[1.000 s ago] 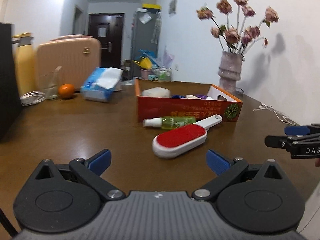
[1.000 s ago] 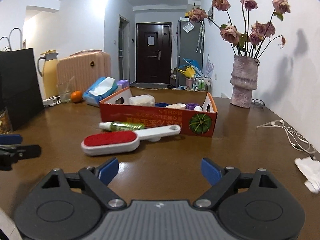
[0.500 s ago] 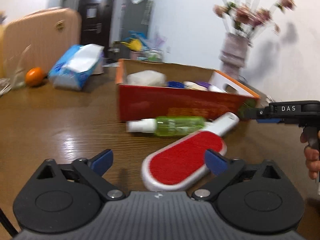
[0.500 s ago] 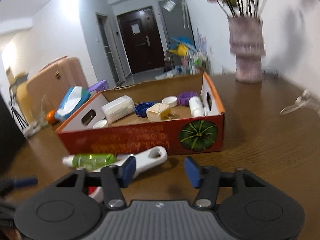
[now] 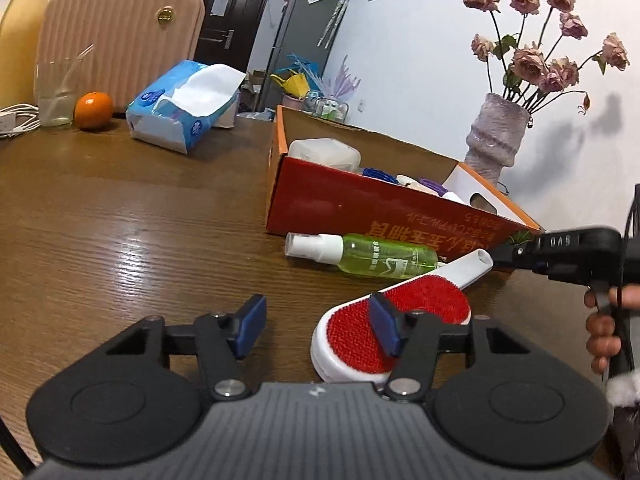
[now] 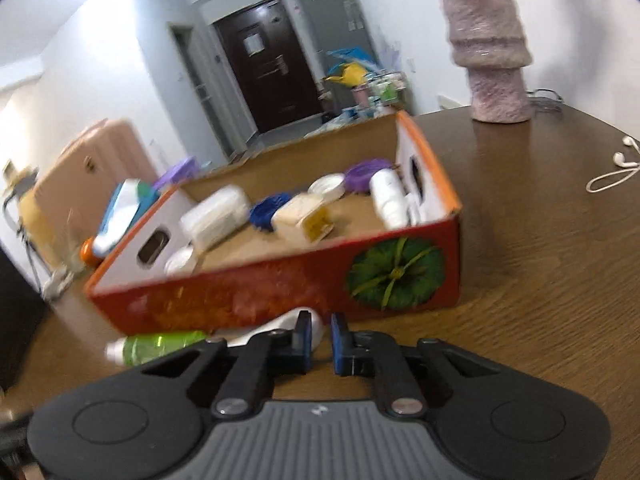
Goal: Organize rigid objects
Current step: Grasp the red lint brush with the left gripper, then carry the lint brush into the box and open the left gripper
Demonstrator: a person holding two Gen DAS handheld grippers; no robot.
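Note:
A white lint brush with a red pad (image 5: 384, 330) lies on the brown table in front of a red cardboard box (image 5: 360, 204). A green spray bottle (image 5: 372, 256) lies between them. My left gripper (image 5: 318, 326) is open; its right fingertip hangs over the brush's wide end. My right gripper (image 6: 321, 338) is nearly closed, a narrow gap between the pads, right at the tip of the brush's white handle (image 6: 316, 322). In the left wrist view the right gripper (image 5: 500, 258) meets the handle end. The box (image 6: 280, 292) holds several small containers.
A tissue pack (image 5: 180, 108), an orange (image 5: 94, 110), a glass (image 5: 56, 94) and a pink suitcase (image 5: 120, 36) stand at the far left. A vase of dried roses (image 5: 496, 136) stands behind the box. White earphones (image 6: 612, 168) lie at the right.
Both grippers moved forward toward the brush. The right gripper's pads narrowed from wide open to a small gap at the handle tip. The left gripper stays open.

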